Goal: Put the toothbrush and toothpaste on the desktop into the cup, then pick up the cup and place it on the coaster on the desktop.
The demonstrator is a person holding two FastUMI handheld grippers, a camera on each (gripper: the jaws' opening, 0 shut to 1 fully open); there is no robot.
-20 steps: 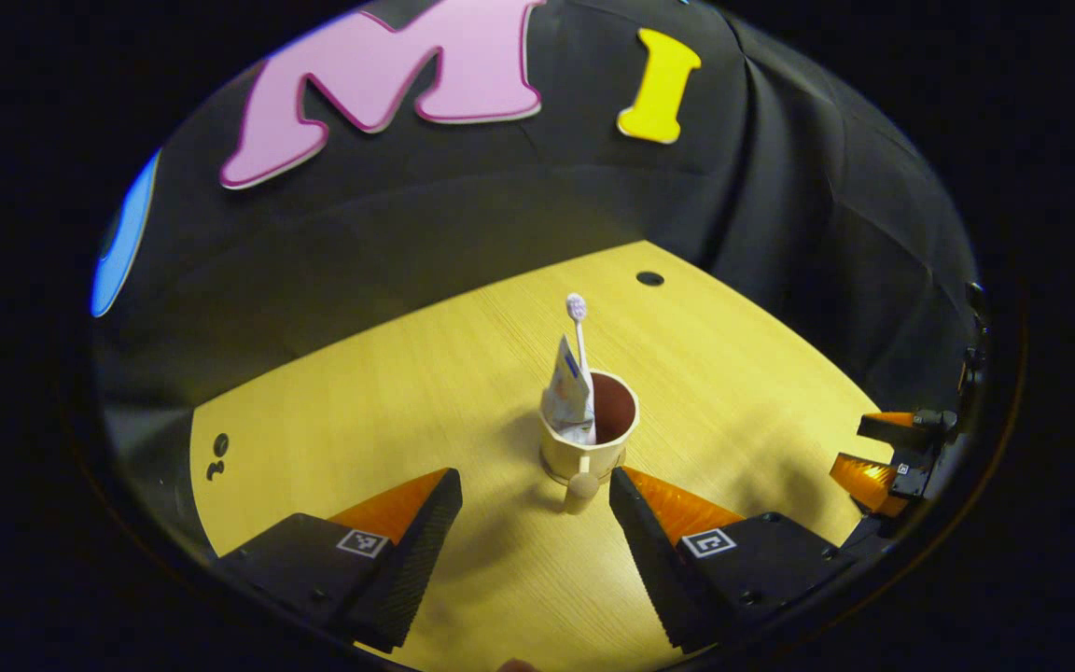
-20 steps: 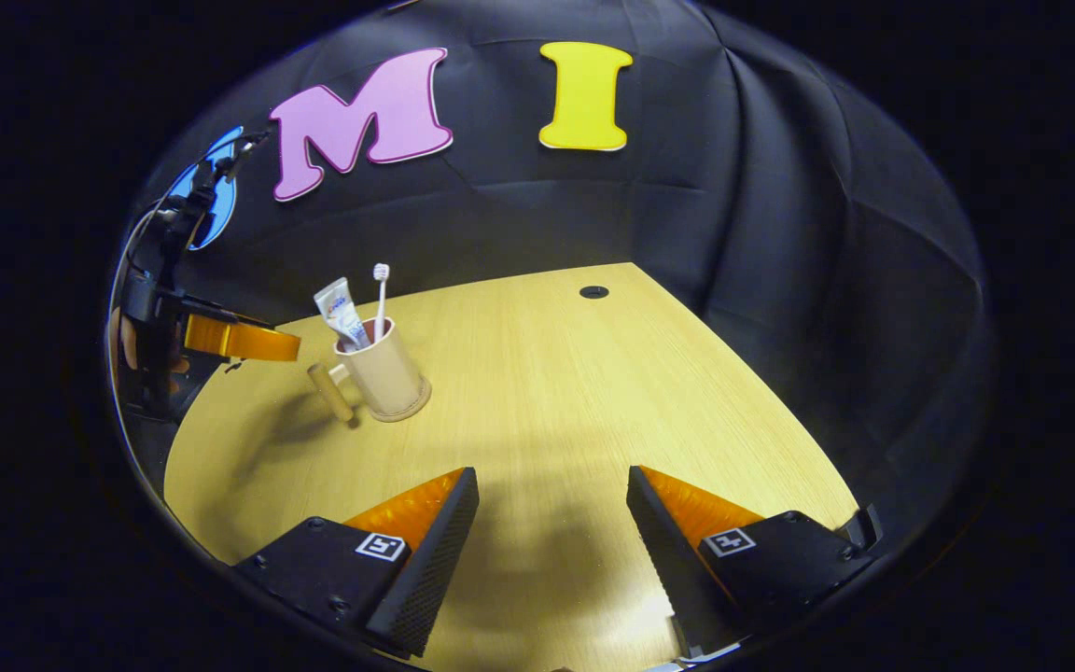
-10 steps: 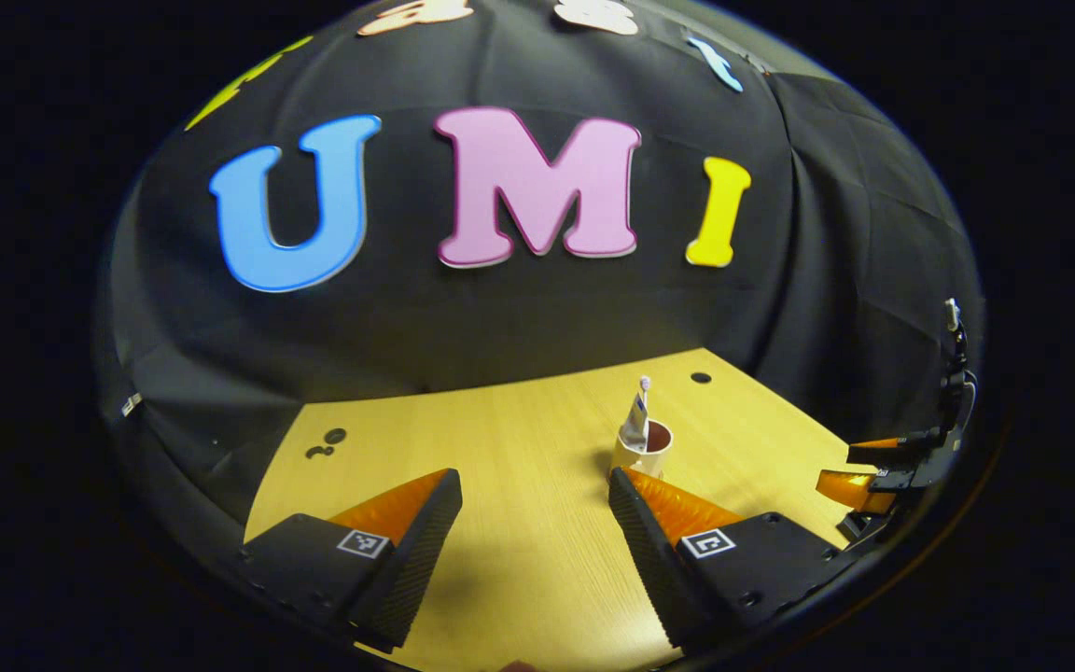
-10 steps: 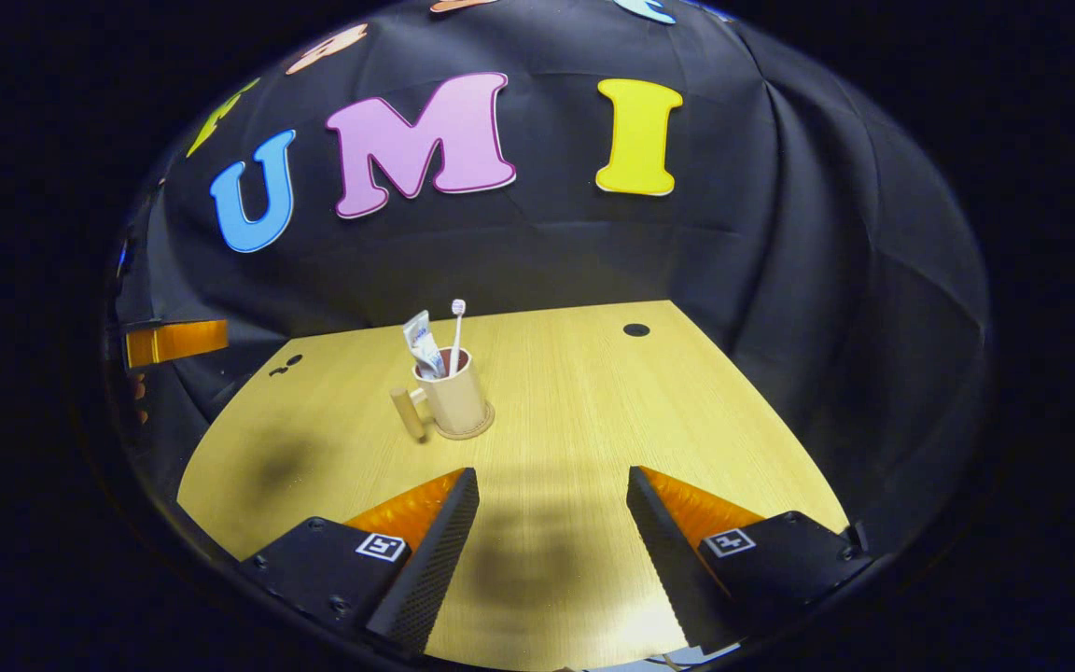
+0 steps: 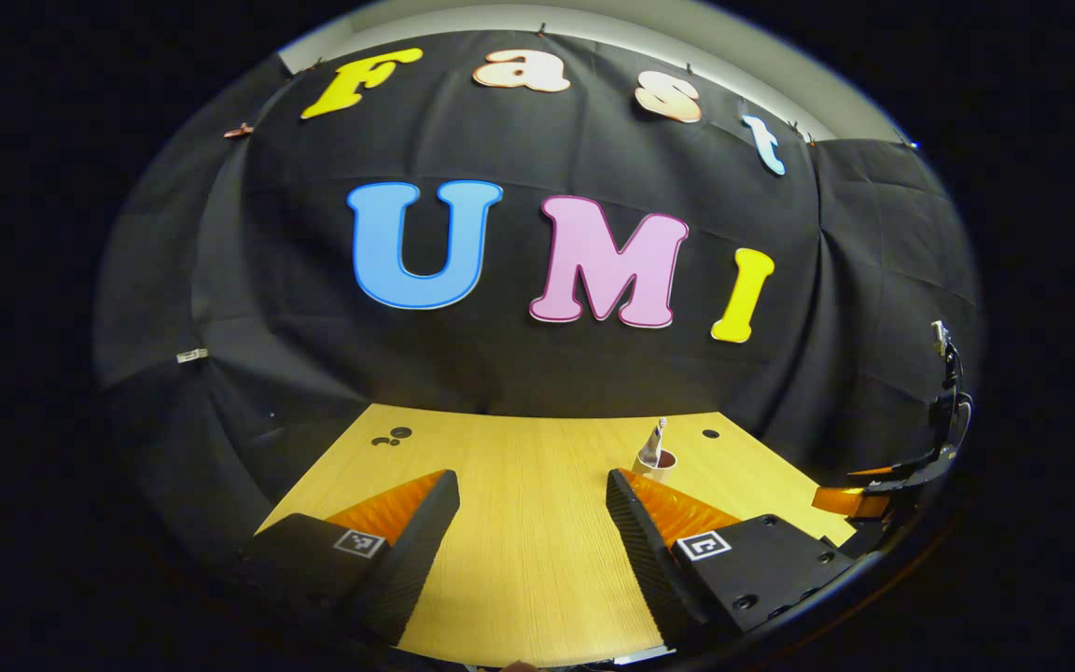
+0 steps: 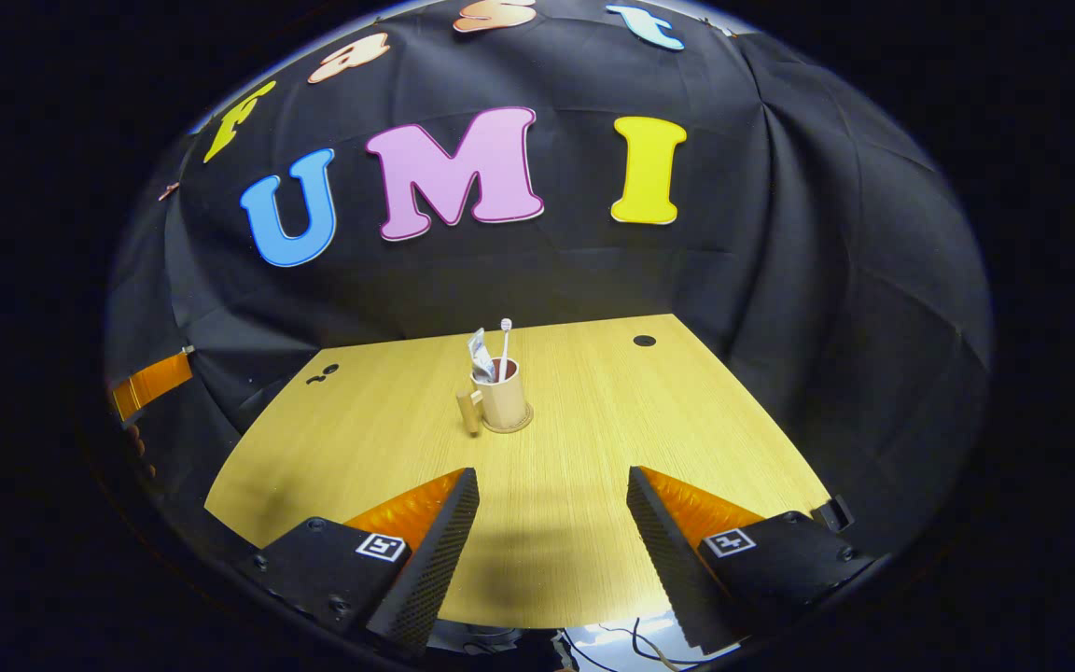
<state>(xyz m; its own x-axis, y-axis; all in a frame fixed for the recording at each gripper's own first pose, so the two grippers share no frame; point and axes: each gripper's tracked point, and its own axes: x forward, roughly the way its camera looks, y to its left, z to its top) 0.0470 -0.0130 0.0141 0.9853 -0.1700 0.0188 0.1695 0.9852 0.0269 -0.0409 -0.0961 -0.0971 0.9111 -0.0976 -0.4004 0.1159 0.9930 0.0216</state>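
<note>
A beige cup (image 6: 506,401) with a wooden handle (image 6: 469,412) stands upright on a round coaster (image 6: 511,428) at mid-table. A white toothbrush (image 6: 504,343) and a toothpaste tube (image 6: 481,355) stick out of it. My right gripper (image 6: 551,523) is open and empty, well short of the cup. In the left gripper view the cup (image 5: 661,461) peeks out behind the tip of one of the fingers (image 5: 635,509), with the tube (image 5: 653,442) above it. My left gripper (image 5: 528,532) is open, empty and far from the cup.
The wooden table (image 6: 649,420) has a dark hole (image 6: 644,341) at the far right and small dark marks (image 6: 322,374) at the far left. The other gripper (image 5: 859,499) shows at the right edge. Cables (image 6: 631,639) hang below the near edge.
Both grippers have drawn back from the cup and tilted upward, so the cup looks smaller and farther away. The cup has stayed put on the coaster.
</note>
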